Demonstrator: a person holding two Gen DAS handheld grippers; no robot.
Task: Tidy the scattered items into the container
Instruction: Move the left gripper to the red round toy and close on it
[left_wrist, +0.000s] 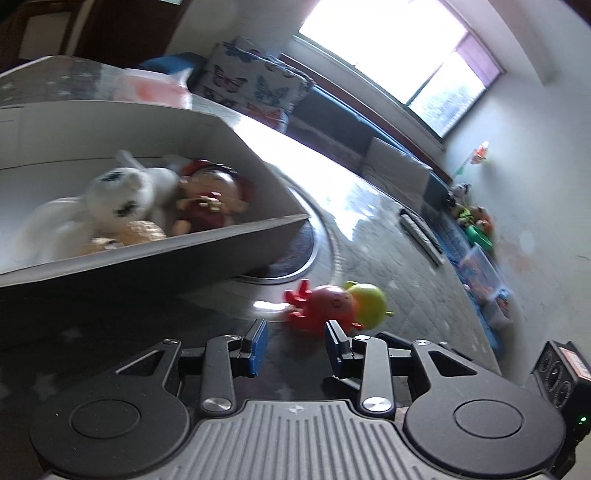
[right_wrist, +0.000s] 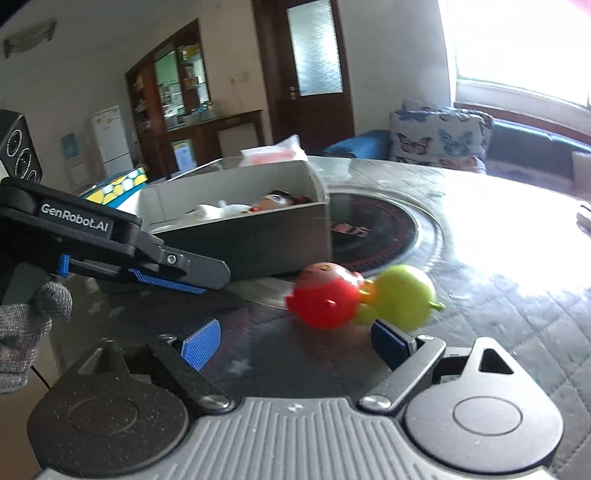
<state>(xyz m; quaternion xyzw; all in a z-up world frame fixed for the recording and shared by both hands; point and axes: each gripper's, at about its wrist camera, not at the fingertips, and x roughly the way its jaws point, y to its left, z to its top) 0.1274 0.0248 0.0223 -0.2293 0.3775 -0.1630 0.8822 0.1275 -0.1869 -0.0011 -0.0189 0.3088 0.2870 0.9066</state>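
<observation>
Toy figures, one red (right_wrist: 325, 299) and one yellow-green (right_wrist: 404, 297), lie touching on the desk (right_wrist: 498, 295), just right of the grey box (left_wrist: 236, 236) and near both grippers. Inside the box sit a white plush (left_wrist: 118, 195) and a red-dressed doll (left_wrist: 210, 199). Left gripper (left_wrist: 295, 345) and right gripper (right_wrist: 295, 345) both hover with jaws open and empty, pointing toward the figures.

a glossy dark table (right_wrist: 480, 266) with a round inset disc (right_wrist: 384, 236) carries a grey cardboard box (right_wrist: 258, 243) partly over that disc, a red toy figure (right_wrist: 325, 295) touching a green one (right_wrist: 402, 295) just beside the box, and a remote control (left_wrist: 421, 236) well apart
</observation>
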